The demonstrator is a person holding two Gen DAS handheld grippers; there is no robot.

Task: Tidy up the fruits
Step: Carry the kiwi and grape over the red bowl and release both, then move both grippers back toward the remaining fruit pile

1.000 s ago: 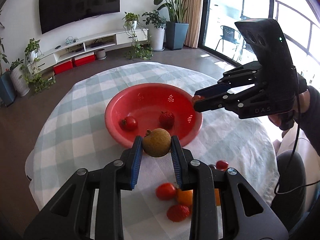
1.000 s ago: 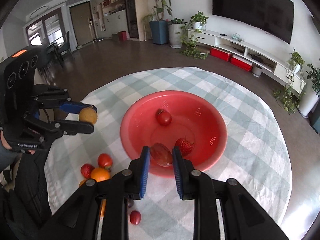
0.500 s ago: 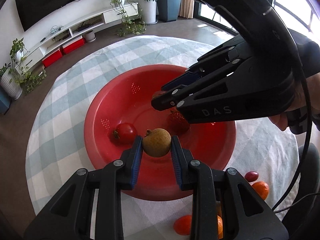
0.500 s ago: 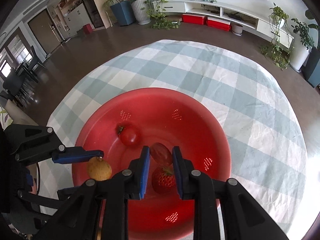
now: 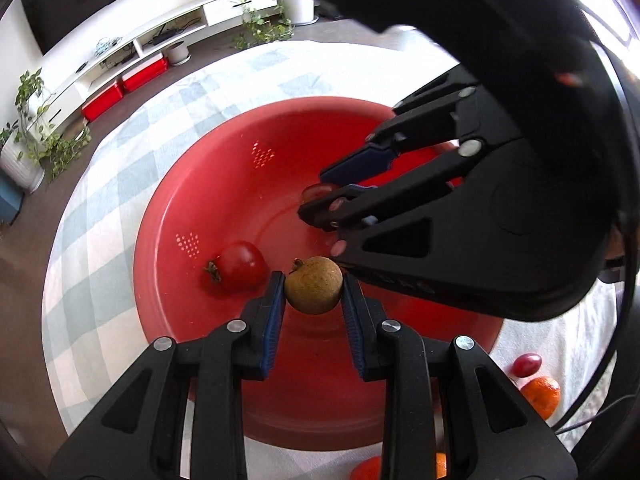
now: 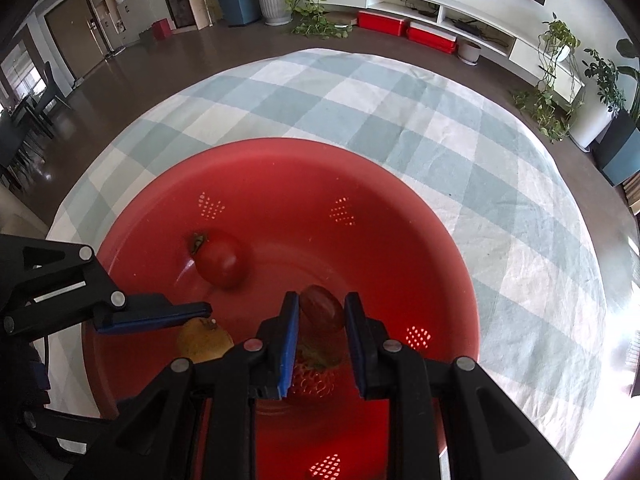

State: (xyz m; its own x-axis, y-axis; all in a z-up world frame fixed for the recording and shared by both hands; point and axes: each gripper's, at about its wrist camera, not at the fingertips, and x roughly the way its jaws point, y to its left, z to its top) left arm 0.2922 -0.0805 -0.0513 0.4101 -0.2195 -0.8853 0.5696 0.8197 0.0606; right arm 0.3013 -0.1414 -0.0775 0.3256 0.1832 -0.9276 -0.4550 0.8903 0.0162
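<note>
A red bowl (image 5: 280, 152) (image 6: 360, 184) sits on the checked tablecloth. My left gripper (image 5: 314, 292) is shut on a round brown fruit (image 5: 314, 290) and holds it over the bowl's near side; that fruit also shows in the right wrist view (image 6: 202, 344). My right gripper (image 6: 322, 308) is shut on a dark red grape tomato (image 6: 322, 308) above the bowl, and shows in the left wrist view (image 5: 320, 196). A red tomato (image 5: 240, 266) (image 6: 220, 262) lies in the bowl. A strawberry (image 6: 312, 380) lies in the bowl under my right gripper.
Outside the bowl at the near right lie a small red tomato (image 5: 527, 364) and oranges (image 5: 540, 396). The round table's cloth (image 6: 400, 96) drops off at the edges. A white TV shelf (image 6: 440, 4) and potted plants stand beyond.
Both grippers have moved forward and lower over the bowl, each still holding its fruit. The right gripper now fills much of the left wrist view.
</note>
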